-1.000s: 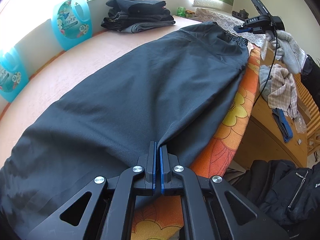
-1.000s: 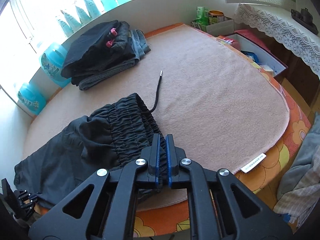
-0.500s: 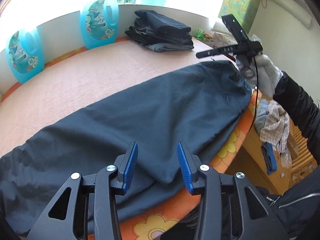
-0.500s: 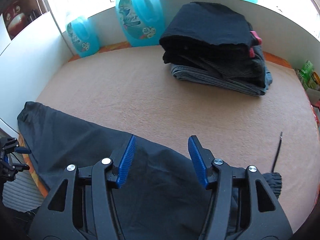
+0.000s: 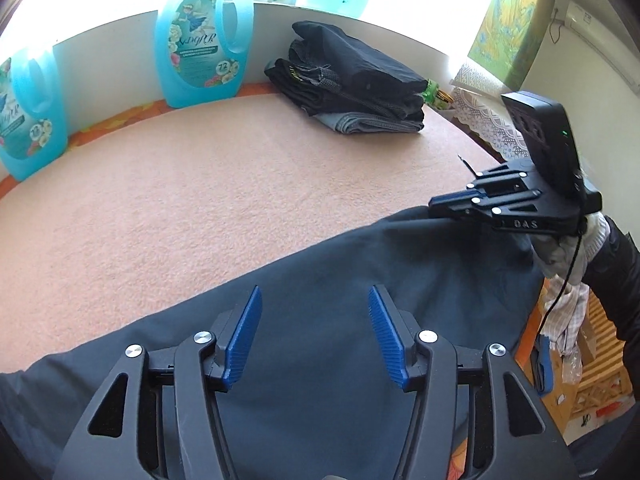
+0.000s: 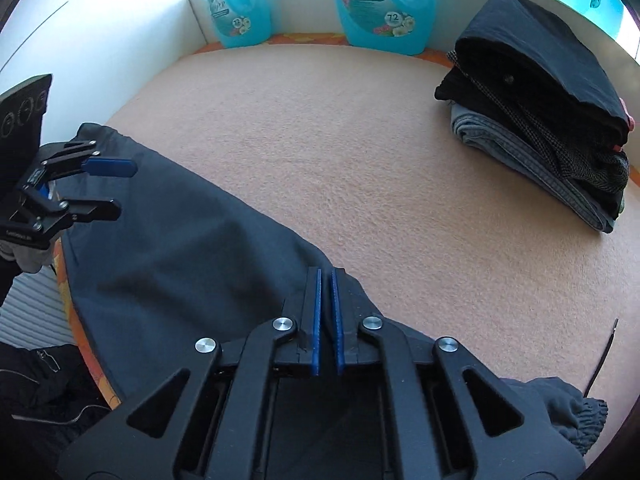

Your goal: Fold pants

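Observation:
Dark navy pants lie stretched along the near edge of the pink-covered table; they also show in the right wrist view. My left gripper is open and empty just above the pants' middle; it also shows at the leg end in the right wrist view. My right gripper is shut at the far edge of the pants near the waistband; whether cloth is pinched I cannot tell. It also shows in the left wrist view.
A stack of folded dark clothes sits at the back right of the table. Blue detergent jugs stand along the white back wall. A wooden rack with cloths is beyond the right edge. A drawstring tip lies on the table.
Both grippers let go of the pants and opened half a second ago. The left stays open and has moved in over the pants; the right has shut again at the pants' far edge.

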A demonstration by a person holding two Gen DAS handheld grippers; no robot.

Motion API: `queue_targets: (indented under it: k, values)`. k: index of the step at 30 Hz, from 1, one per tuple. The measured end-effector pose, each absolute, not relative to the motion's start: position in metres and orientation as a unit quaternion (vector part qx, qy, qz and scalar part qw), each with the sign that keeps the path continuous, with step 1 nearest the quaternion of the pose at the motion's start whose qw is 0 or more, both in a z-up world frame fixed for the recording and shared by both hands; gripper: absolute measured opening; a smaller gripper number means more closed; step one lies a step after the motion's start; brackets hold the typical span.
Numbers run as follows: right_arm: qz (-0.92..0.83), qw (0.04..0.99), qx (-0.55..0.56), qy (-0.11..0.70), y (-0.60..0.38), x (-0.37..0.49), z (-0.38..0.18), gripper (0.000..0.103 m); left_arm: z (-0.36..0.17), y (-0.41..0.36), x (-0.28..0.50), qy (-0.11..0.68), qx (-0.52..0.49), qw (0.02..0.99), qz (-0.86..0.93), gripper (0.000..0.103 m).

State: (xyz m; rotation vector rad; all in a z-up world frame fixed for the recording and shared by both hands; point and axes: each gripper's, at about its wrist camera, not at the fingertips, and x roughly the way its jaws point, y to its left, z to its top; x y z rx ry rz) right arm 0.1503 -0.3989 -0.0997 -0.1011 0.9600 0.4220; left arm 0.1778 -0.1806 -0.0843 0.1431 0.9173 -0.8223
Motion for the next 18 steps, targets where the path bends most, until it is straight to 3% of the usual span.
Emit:
queue_targets:
  k: [4, 11, 12, 14, 15, 18]
  values:
    - [0.216, 0.861, -0.063, 0.457, -0.393, 0.130, -0.095, 0.003, -0.085, -0.195, 0.191, 0.433, 0.042, 0.807, -0.399, 0.062]
    - [0.203, 0.869, -0.076, 0.445, -0.394, 0.117, -0.091, 0.003, -0.089, -0.215, 0.214, 0.444, 0.032, 0.793, -0.415, 0.063]
    - [0.201, 0.868, -0.071, 0.448, -0.397, 0.123, -0.089, 0.009, -0.091, -0.216, 0.215, 0.448, 0.034, 0.792, -0.413, 0.063]
    - [0.190, 0.872, -0.068, 0.446, -0.405, 0.140, -0.087, 0.041, -0.092, -0.214, 0.214, 0.446, 0.038, 0.794, -0.410, 0.063]
    - [0.184, 0.874, -0.074, 0.443, -0.408, 0.149, -0.088, 0.064, -0.092, -0.213, 0.214, 0.445, 0.040, 0.796, -0.408, 0.063]
    - [0.188, 0.863, -0.077, 0.463, -0.412, 0.178, -0.097, 0.066, -0.090, -0.205, 0.214, 0.442, 0.035, 0.801, -0.402, 0.063]
